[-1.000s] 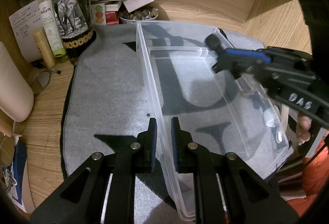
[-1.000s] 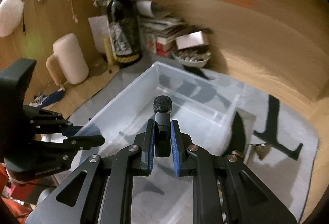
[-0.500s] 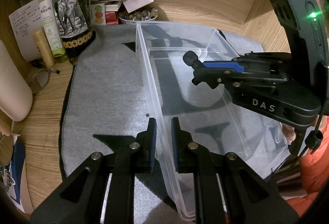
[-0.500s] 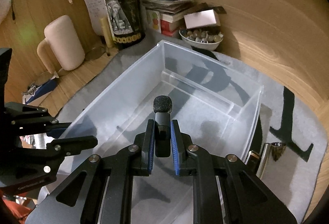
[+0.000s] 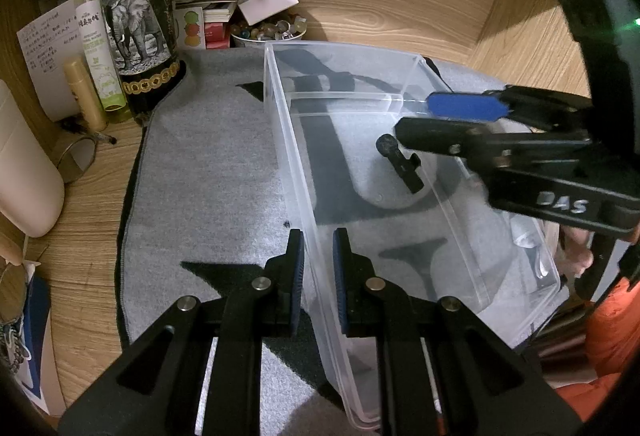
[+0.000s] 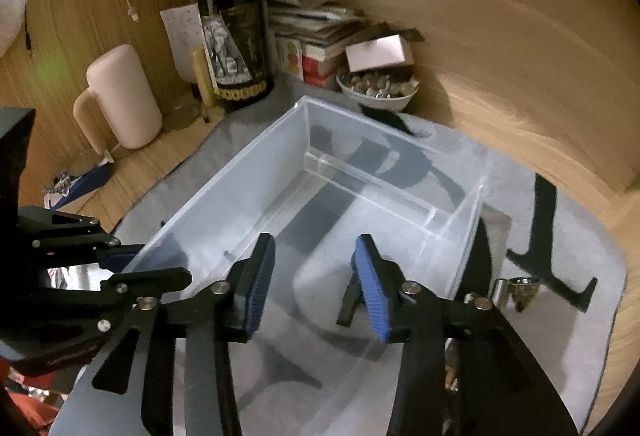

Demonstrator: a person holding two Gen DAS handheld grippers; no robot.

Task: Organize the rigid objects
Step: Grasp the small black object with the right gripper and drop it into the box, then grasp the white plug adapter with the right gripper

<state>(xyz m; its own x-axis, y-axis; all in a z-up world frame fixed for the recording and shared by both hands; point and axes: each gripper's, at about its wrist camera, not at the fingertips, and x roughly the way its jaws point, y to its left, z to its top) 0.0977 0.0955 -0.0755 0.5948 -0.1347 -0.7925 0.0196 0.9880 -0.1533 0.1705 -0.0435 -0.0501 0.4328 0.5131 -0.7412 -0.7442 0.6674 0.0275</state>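
A clear plastic bin [image 5: 280, 124] with an inner divider lies on a grey mat [image 5: 208, 176]. My left gripper [image 5: 319, 268] is shut on the bin's near wall; it also shows in the right wrist view [image 6: 132, 260]. My right gripper [image 6: 314, 284] is open over the bin, empty. A small black microphone [image 5: 400, 164] lies or falls in the bin's large compartment, just under the right gripper [image 5: 428, 120]. In the right wrist view the microphone [image 6: 348, 300] is partly hidden behind the right finger.
A dark wine bottle [image 5: 138, 20], a green spray bottle [image 5: 98, 48], papers, books and a bowl of small stones [image 5: 270, 30] crowd the back. A cream jug [image 6: 120, 100] stands left. A metal cylinder [image 6: 516, 288] lies on the mat right of the bin.
My right gripper has opened and let go of the microphone, which has dropped into the bin. The left gripper has kept its hold on the bin wall.
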